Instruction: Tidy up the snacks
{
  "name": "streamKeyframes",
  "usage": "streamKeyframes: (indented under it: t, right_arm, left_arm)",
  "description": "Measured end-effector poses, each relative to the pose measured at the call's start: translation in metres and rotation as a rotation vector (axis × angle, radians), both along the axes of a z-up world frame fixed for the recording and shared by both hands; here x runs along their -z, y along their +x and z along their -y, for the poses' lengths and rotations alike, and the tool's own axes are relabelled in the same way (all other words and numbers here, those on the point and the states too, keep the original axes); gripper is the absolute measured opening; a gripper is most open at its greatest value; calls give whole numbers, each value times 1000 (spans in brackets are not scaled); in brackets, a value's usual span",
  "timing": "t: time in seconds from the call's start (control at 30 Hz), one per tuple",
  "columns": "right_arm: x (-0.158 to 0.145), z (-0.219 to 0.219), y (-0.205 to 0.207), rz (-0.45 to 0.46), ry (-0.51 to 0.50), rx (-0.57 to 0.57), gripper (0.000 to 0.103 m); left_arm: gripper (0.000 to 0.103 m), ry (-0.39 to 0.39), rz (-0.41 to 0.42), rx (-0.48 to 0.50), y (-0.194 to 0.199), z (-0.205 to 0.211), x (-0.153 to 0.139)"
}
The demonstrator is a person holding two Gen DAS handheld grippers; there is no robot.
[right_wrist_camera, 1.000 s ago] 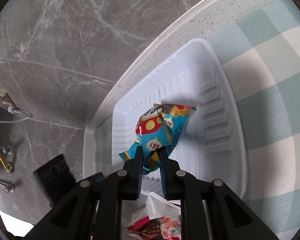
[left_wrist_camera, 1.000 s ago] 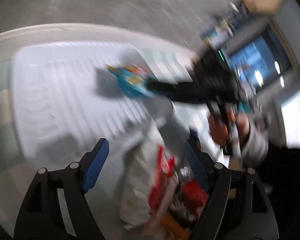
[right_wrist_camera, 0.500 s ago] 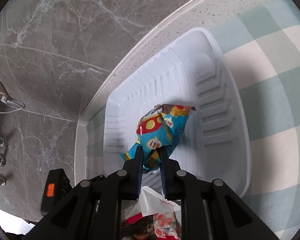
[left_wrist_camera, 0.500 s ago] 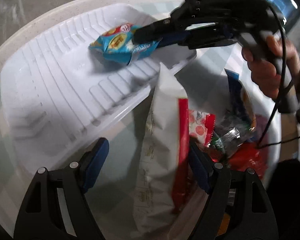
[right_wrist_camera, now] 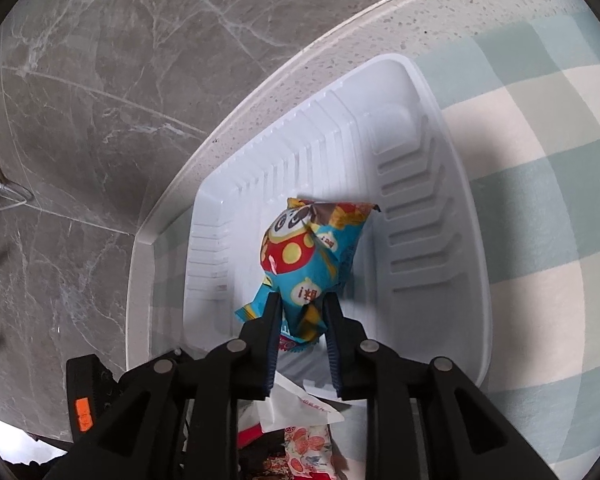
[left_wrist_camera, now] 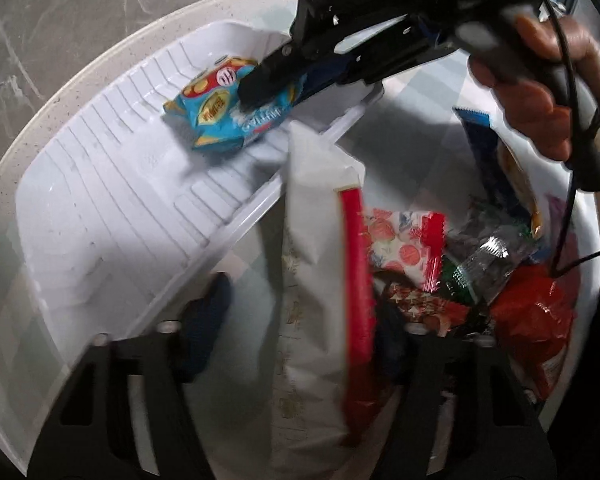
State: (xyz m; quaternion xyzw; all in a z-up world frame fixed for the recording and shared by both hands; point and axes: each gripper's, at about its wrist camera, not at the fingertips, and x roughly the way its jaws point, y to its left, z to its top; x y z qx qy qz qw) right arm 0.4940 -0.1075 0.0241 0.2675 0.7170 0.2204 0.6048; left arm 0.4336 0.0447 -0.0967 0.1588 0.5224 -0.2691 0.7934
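Note:
A blue cartoon snack packet [right_wrist_camera: 304, 252] lies in the white ribbed tray [right_wrist_camera: 420, 184]. My right gripper [right_wrist_camera: 302, 312] straddles the packet's near end; its jaws are opening and the packet rests on the tray floor. In the left wrist view the same blue packet [left_wrist_camera: 216, 116] sits at the tray's [left_wrist_camera: 100, 184] far end under the right gripper [left_wrist_camera: 268, 88]. My left gripper [left_wrist_camera: 300, 320] hangs over a tall white packet with a red stripe [left_wrist_camera: 316, 216]. Its jaws are closing with that packet between them, and a gap shows at the left pad [left_wrist_camera: 208, 320].
A pile of snacks fills a white round container [left_wrist_camera: 592, 240] right of the tray: a flower-print packet [left_wrist_camera: 404, 240], a red bag [left_wrist_camera: 536, 320], a clear wrapper [left_wrist_camera: 492, 256]. A hand [left_wrist_camera: 540, 92] and a black cable hold the right tool. The checked cloth [right_wrist_camera: 540, 160] covers a table above grey stone floor.
My left gripper swung down over the snack pile and its jaws narrowed around the white packet. The right jaws parted a little around the blue packet, which stays in the tray.

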Motion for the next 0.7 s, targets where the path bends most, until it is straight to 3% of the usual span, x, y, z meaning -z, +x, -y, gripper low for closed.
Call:
streamKeyframes:
  t: [0.07, 0.13, 0.3, 0.43, 0.53, 0.6, 0.7]
  right_arm:
    - [-1, -1, 0, 8, -5, -10, 29]
    - [-3, -5, 0, 17, -14, -32, 32]
    - [-4, -11, 2, 28, -45, -69, 42]
    - [0, -16, 4, 22, -76, -89, 44]
    - [7, -17, 4, 11, -72, -75, 35]
    - [15, -10, 4, -18, -17, -23, 23]
    - [18, 0, 5, -47, 63, 40, 16]
  left_arm:
    - [19, -20, -1, -4, -3, 0, -3]
    - [18, -30, 3, -7, -3, 1, -3]
    - [15, -166, -64, -64, 2, -14, -5]
    - [15, -244, -115, -71, 1, -18, -6]
    - [15, -292, -138, -80, 3, -22, -8]
    - [15, -331, -148, -96, 4, -27, -10]
    - [15, -398, -163, -119, 8, -38, -17]
